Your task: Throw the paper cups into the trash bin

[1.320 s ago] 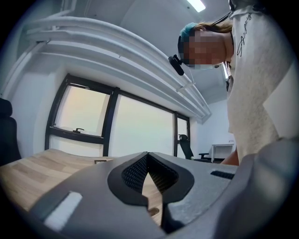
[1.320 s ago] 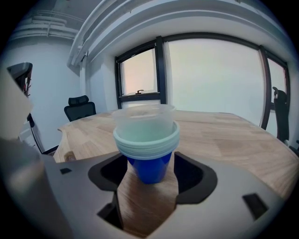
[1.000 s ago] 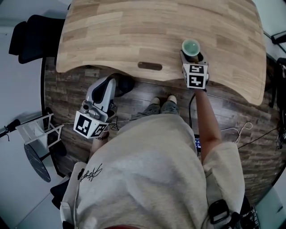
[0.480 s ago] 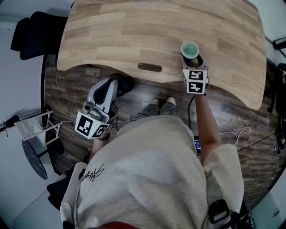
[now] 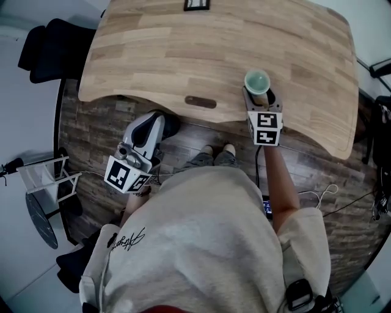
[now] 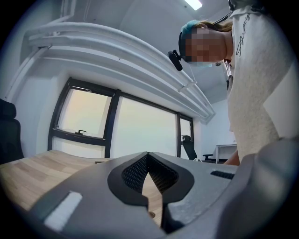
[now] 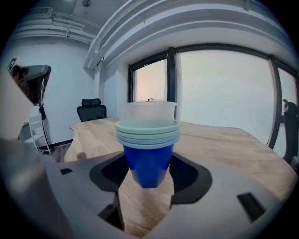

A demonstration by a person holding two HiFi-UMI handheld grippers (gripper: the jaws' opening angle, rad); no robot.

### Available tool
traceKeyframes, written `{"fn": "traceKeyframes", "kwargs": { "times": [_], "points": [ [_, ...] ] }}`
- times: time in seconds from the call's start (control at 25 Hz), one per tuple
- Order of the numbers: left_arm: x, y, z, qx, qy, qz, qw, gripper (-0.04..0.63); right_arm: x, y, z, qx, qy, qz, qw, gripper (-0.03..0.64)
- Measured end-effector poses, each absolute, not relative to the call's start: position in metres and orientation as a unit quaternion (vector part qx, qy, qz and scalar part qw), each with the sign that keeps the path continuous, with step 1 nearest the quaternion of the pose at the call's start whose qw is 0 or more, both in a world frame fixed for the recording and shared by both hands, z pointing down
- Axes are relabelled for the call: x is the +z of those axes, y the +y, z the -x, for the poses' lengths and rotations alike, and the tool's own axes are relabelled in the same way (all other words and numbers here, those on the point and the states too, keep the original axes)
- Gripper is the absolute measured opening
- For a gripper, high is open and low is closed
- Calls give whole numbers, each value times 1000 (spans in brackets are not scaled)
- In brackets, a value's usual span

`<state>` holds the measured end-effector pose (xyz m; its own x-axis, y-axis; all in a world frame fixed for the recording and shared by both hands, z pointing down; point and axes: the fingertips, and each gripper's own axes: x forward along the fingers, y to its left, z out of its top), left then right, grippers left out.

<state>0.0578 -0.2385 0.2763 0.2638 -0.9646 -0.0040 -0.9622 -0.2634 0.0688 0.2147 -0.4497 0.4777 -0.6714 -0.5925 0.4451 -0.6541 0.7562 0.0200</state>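
Note:
A stack of paper cups [image 5: 257, 81], blue on the outside with pale green rims, stands upright between the jaws of my right gripper [image 5: 259, 96] over the near edge of the wooden table [image 5: 183, 49]. In the right gripper view the cups [image 7: 147, 154] fill the gap, and the right gripper [image 7: 148, 176] is shut on the blue base. My left gripper [image 5: 156, 120] hangs below the table's front edge over the floor; its jaws meet with nothing in them, as the left gripper view [image 6: 147, 156] shows. No trash bin is in view.
A black office chair [image 5: 52, 46] stands left of the table. A white stand [image 5: 43, 177] is on the floor at the left. A small dark object [image 5: 197, 5] lies at the table's far edge. Cables [image 5: 333, 183] trail on the floor at the right.
The right gripper with the cup stack has shifted slightly up and left in the view. The left gripper has drifted a little toward the table. The dark object at the far edge has come into view.

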Motion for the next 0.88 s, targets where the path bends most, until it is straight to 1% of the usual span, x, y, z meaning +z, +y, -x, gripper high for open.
{"fn": "traceKeyframes", "kwargs": {
  "times": [0.2,0.68,0.88],
  "points": [
    [275,-244,-66,-24,-603,-797,22,3,453,-444,-213,53,-923,-328,196,276],
    [287,-244,-85,-39,-608,-793,24,3,429,-422,-217,15,-936,-291,198,276],
    [295,-239,-86,-43,-617,-785,31,3,417,-417,-208,16,-946,-272,178,276]
  ]
}}
